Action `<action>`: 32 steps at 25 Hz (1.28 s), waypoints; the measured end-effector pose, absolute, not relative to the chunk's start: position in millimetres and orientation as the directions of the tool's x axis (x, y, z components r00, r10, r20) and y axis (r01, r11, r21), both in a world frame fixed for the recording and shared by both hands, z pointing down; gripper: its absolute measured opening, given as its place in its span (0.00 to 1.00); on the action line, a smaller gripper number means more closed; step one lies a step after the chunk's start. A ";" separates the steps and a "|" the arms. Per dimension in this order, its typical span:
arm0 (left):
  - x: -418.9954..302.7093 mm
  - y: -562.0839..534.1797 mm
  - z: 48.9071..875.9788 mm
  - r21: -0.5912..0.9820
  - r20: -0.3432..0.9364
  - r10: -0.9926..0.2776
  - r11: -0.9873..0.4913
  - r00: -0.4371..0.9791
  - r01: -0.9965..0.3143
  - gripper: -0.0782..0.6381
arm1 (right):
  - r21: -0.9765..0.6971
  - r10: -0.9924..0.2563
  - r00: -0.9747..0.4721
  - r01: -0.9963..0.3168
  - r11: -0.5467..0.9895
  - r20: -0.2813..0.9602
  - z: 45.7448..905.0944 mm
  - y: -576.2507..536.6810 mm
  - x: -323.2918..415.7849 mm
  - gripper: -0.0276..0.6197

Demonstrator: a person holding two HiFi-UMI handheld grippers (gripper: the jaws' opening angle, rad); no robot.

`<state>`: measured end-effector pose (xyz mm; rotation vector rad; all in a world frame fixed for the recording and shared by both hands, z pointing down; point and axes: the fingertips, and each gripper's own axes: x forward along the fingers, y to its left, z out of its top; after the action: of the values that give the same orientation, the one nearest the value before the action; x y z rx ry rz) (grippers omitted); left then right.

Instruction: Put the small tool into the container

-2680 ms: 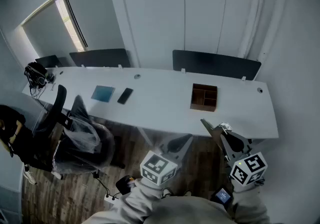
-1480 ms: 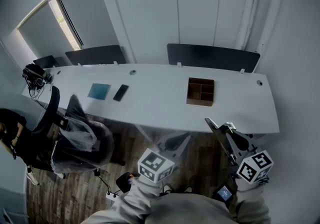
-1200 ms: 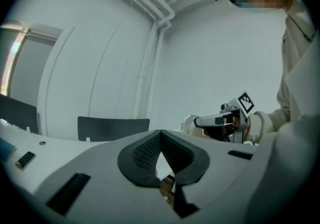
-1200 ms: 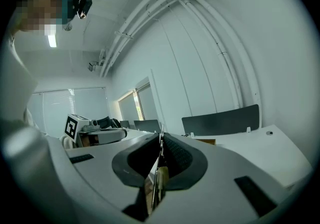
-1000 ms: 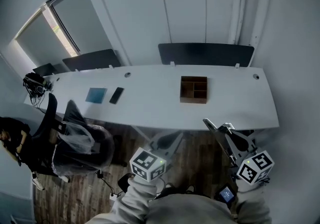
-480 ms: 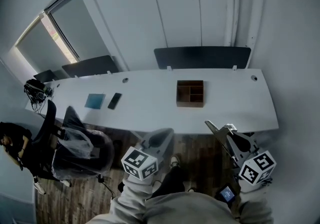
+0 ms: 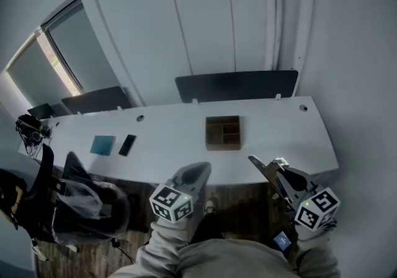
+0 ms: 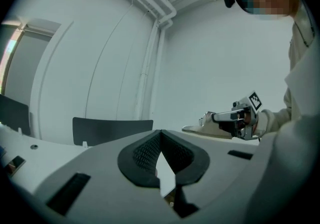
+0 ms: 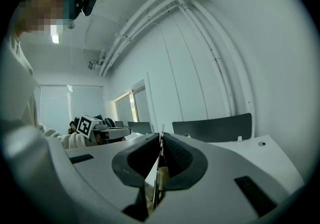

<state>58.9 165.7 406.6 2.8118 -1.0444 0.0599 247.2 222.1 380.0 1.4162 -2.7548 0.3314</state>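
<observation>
The wooden container [image 7: 223,133] sits mid-depth on the long white surface [image 7: 291,140], with bare top all round it, well apart from a phone [image 7: 127,144] toward the left end. Both claws hang short of the near edge. The left claw [image 7: 198,169] is pressed together on nothing, and the right claw [image 7: 259,164] is clamped on the thin small tool [image 9: 159,178].

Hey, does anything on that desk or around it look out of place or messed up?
Nothing looks spilled or broken. The wooden container sits square on the white desk, with the phone and blue pad lying flat at the left. Only oddity: the chair beside the desk is draped in clear plastic.
</observation>
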 end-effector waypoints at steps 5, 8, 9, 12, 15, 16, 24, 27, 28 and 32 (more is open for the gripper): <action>55.1 132.9 412.0 0.141 0.068 -0.634 -0.758 0.770 -0.637 0.11 | -0.198 -0.811 -0.567 -0.820 0.538 0.144 383.5 190.4 240.4 0.11; 50.9 111.7 411.4 0.150 0.069 -0.629 -0.761 0.775 -0.631 0.11 | -0.185 -0.807 -0.569 -0.820 0.542 0.157 379.6 169.4 231.7 0.11; 48.2 104.3 413.2 0.160 0.072 -0.629 -0.758 0.774 -0.632 0.11 | -0.186 -0.807 -0.568 -0.821 0.540 0.164 379.5 162.5 229.2 0.11; 42.0 83.4 420.0 0.184 0.090 -0.630 -0.750 0.771 -0.635 0.11 | -0.198 -0.799 -0.571 -0.819 0.539 0.187 381.6 140.2 224.2 0.11; 33.1 55.2 425.9 0.194 0.103 -0.631 -0.745 0.769 -0.638 0.11 | -0.210 -0.795 -0.572 -0.818 0.535 0.204 387.2 110.5 218.1 0.11; 29.1 44.4 426.7 0.199 0.104 -0.632 -0.743 0.768 -0.639 0.11 | -0.213 -0.795 -0.570 -0.820 0.531 0.209 389.1 99.4 215.4 0.11; -5.3 -52.0 438.9 0.246 0.128 -0.615 -0.740 0.778 -0.626 0.11 | -0.235 -0.794 -0.551 -0.833 0.501 0.257 398.4 5.3 181.0 0.11; -17.1 -96.4 431.4 0.293 0.103 -0.607 -0.739 0.788 -0.607 0.11 | -0.250 -0.800 -0.538 -0.840 0.482 0.265 393.1 -34.1 171.5 0.11; -19.6 -109.7 431.1 0.285 0.107 -0.603 -0.744 0.791 -0.605 0.11 | -0.251 -0.803 -0.529 -0.846 0.471 0.274 393.1 -46.0 169.5 0.11; -28.4 -152.1 442.3 0.263 0.145 -0.584 -0.755 0.798 -0.601 0.11 | -0.234 -0.817 -0.483 -0.874 0.427 0.314 397.8 -89.5 169.1 0.11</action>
<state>-28.4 -152.1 442.3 2.6909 -0.9092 0.0774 169.1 -89.5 397.8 1.5066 -2.5216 0.5530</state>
